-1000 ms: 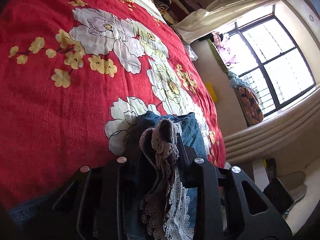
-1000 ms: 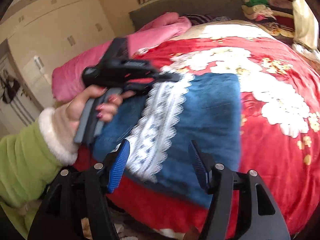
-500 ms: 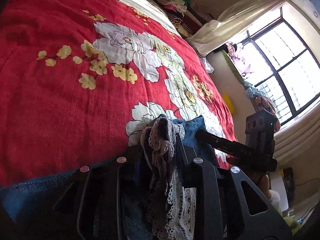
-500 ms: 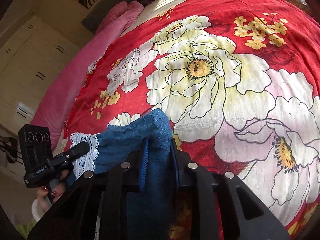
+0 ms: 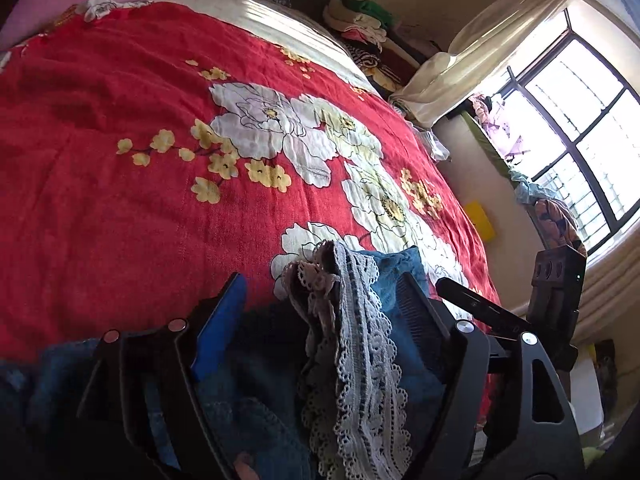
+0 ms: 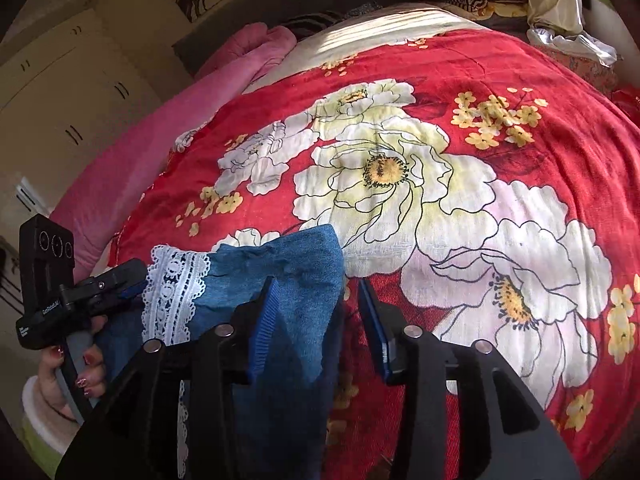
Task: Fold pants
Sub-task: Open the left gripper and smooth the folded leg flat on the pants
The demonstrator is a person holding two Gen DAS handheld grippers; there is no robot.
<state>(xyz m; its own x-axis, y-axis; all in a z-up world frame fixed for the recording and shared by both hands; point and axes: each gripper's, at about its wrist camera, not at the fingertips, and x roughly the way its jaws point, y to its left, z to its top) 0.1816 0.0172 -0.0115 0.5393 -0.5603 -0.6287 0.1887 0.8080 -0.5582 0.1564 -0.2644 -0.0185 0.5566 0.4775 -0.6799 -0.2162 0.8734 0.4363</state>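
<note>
Blue denim pants (image 5: 400, 272) with a white lace hem (image 5: 356, 344) lie bunched at the near edge of the red floral blanket (image 5: 120, 160). My left gripper (image 5: 320, 280) is opening. The lace hem stands loose between its wide-apart pads, which do not press on it. My right gripper (image 6: 317, 282) is opening too. A denim corner (image 6: 292, 256) leans on its left pad, with a gap to the right pad. The left gripper (image 6: 128, 284), in a hand with painted nails, sits by the lace in the right wrist view. The right gripper (image 5: 460, 292) shows at the right of the left wrist view.
A pink quilt (image 6: 132, 148) lies along the bed's far left side. Stacked clothes (image 5: 360, 20) sit by the headboard. A curtained window (image 5: 580, 120) and a yellow object (image 5: 480, 220) are beyond the bed's right side. Cream wardrobe doors (image 6: 60, 100) stand on the left.
The left jaws, shut on the lace hem before, have spread wide. The right gripper moved onto the denim corner, closed on it, and has now parted. The left view tilted up.
</note>
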